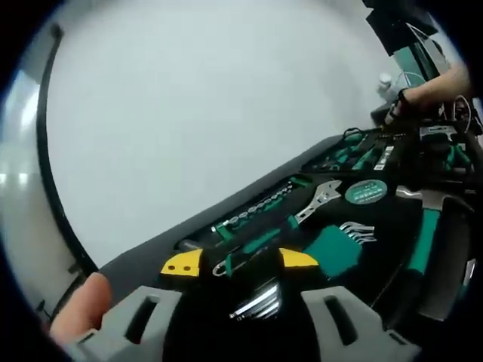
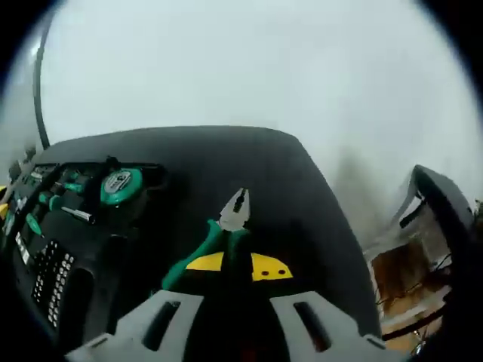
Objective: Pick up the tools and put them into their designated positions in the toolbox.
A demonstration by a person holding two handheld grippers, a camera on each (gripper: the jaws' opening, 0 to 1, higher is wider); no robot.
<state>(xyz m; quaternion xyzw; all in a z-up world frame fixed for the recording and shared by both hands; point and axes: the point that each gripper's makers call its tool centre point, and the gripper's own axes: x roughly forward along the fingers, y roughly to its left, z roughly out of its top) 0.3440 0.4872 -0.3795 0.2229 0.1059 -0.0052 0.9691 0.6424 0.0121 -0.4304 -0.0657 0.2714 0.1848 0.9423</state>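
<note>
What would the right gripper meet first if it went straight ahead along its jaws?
Probably nothing new: the right gripper is shut on the green-handled steel pliers. Past their nose lies the black toolbox lid, then the white wall; depth is unclear.

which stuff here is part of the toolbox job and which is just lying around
Job:
- toolbox
- pliers, held in right gripper
- hex keys, at left gripper
- adjustable wrench
- socket row
- tape measure

Lying about:
- black cable
- chair
</note>
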